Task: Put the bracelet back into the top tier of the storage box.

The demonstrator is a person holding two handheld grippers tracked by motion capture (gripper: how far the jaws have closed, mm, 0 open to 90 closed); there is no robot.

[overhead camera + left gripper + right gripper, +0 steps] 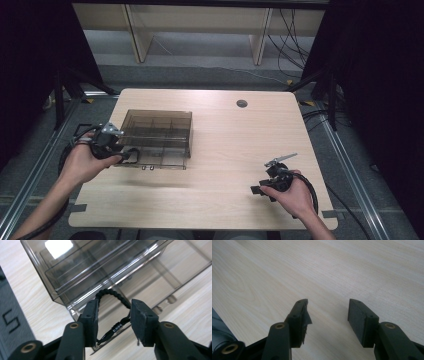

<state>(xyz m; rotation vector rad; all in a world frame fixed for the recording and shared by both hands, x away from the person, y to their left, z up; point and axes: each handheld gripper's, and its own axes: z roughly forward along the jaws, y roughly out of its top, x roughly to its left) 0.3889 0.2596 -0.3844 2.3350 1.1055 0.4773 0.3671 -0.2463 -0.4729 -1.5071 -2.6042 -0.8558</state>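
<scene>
A smoky clear plastic box (157, 131) with compartments stands on the left half of the wooden table (225, 135), its lid folded flat toward the front. A black braided cord loop (112, 293) lies on that lid by the box's front wall (100, 267). My left gripper (113, 315) is open, with the loop between its jaws and the pads apart from most of it. From above, the left gripper (131, 155) sits at the box's front left corner. My right gripper (257, 190) rests low at the front right; its jaws (328, 312) stand open over bare wood.
A round cable hole (242, 103) sits near the table's far edge. Dark curtains flank both sides, and a pale shelf frame (140, 35) stands behind the table. Cables trail from both grippers off the table's sides.
</scene>
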